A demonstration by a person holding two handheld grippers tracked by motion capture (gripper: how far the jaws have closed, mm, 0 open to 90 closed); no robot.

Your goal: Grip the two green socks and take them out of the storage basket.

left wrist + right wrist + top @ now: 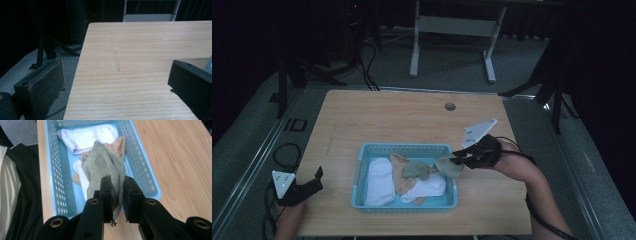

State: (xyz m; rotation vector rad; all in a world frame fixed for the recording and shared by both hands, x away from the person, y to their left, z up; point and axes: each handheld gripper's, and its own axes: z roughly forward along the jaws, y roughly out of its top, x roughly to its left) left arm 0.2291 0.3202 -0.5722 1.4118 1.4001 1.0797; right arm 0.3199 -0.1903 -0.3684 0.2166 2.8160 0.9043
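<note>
At the right end of the blue basket (358, 176), the right gripper (458, 158) has its jaws pinched on a grey-green sock (105, 167). One end is clamped between the pads; the rest hangs down over the basket's right side, trailing onto a tan sock (400, 176) and a white sock (428, 188). A second white sock (379, 180) lies at the left of the basket.

Left gripper (307, 185) sits at the near-left table (150, 45) corner, jaws spread, nothing between them.

Looks like a pull-out. To do it well: lift straight up until the tail clears the rim, then move right. Watch that the tail doesn't snag the tan sock. Grip looks deep enough, so no re-pinch is needed.
</note>
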